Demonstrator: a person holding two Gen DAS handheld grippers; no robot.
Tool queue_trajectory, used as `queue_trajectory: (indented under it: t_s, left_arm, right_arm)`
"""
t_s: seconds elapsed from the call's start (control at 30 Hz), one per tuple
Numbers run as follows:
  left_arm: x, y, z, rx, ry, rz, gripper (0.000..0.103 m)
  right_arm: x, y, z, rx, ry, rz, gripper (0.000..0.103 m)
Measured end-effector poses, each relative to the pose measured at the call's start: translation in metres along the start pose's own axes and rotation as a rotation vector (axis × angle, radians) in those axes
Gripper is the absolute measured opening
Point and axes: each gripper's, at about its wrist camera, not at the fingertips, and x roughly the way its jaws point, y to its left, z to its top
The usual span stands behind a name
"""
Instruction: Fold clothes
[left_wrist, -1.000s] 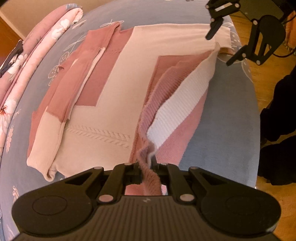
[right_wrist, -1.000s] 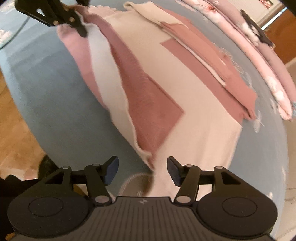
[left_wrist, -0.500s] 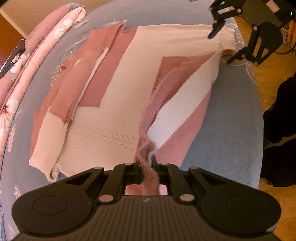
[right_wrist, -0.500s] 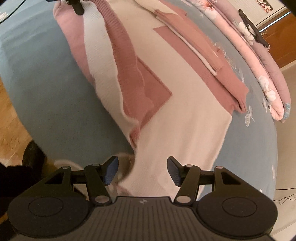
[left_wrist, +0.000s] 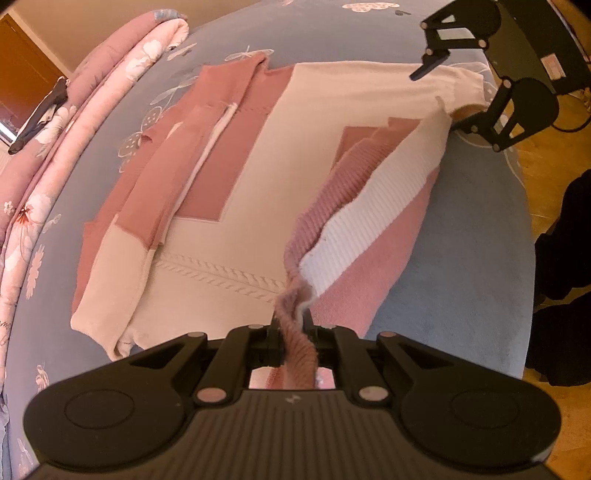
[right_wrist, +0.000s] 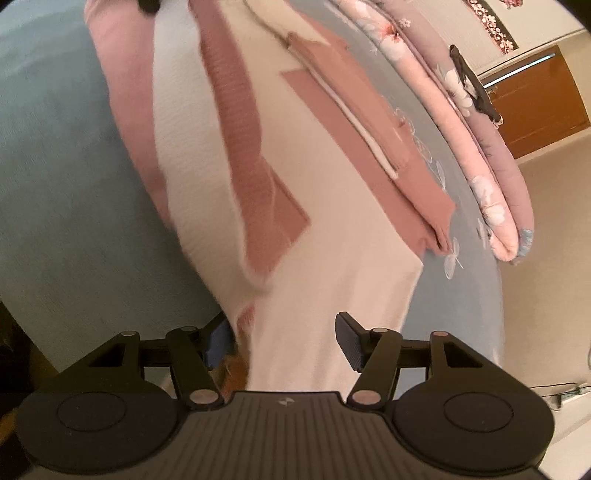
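A cream and pink sweater (left_wrist: 303, 155) lies spread on a blue bedspread (left_wrist: 461, 258). One sleeve is folded across its far side, and the near sleeve (left_wrist: 354, 229) is stretched up off the bed. My left gripper (left_wrist: 295, 332) is shut on that sleeve's ribbed pink cuff. My right gripper (left_wrist: 439, 101) stands open at the sweater's far corner, near the bed's edge. In the right wrist view the sweater (right_wrist: 332, 258) runs between the right gripper's (right_wrist: 284, 343) spread blue pads (right_wrist: 349, 347). The left pad is partly behind the cloth, and neither pad presses on it.
A folded floral quilt (left_wrist: 55, 147) (right_wrist: 491, 166) runs along the bed's far side with a black object (left_wrist: 40, 118) (right_wrist: 472, 88) lying on it. Wooden floor (left_wrist: 546, 166) and a person's dark clothing (left_wrist: 561, 295) lie past the bed's near edge.
My right gripper has come down and tilted over the sweater's corner, so cloth now lies between its open pads. The left gripper has kept hold of the cuff and stayed put.
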Motion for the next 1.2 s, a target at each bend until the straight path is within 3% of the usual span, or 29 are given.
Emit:
queue_trajectory:
  t_s: [0.13, 0.3, 0.4, 0.87, 1.2]
  left_arm:
    - [0.0, 0.001, 0.0, -0.008, -0.001, -0.001, 0.005]
    - [-0.001, 0.001, -0.001, -0.011, -0.006, 0.0, 0.005]
    - [-0.003, 0.001, -0.003, -0.015, -0.009, -0.002, 0.005]
    - [-0.019, -0.001, -0.016, -0.017, -0.038, 0.028, 0.005]
    - [-0.011, 0.025, -0.006, -0.027, -0.036, 0.044, 0.005]
  right_arm:
    - [0.0, 0.0, -0.003, -0.025, -0.022, 0.031, 0.046]
    - [0.0, 0.006, -0.002, -0.09, -0.042, 0.05, 0.033]
    - [0.0, 0.005, -0.003, -0.104, -0.018, 0.088, 0.008]
    - [-0.003, -0.027, 0.024, -0.197, -0.027, 0.074, 0.006]
    - [0.014, -0.056, 0.055, -0.211, -0.056, 0.03, 0.006]
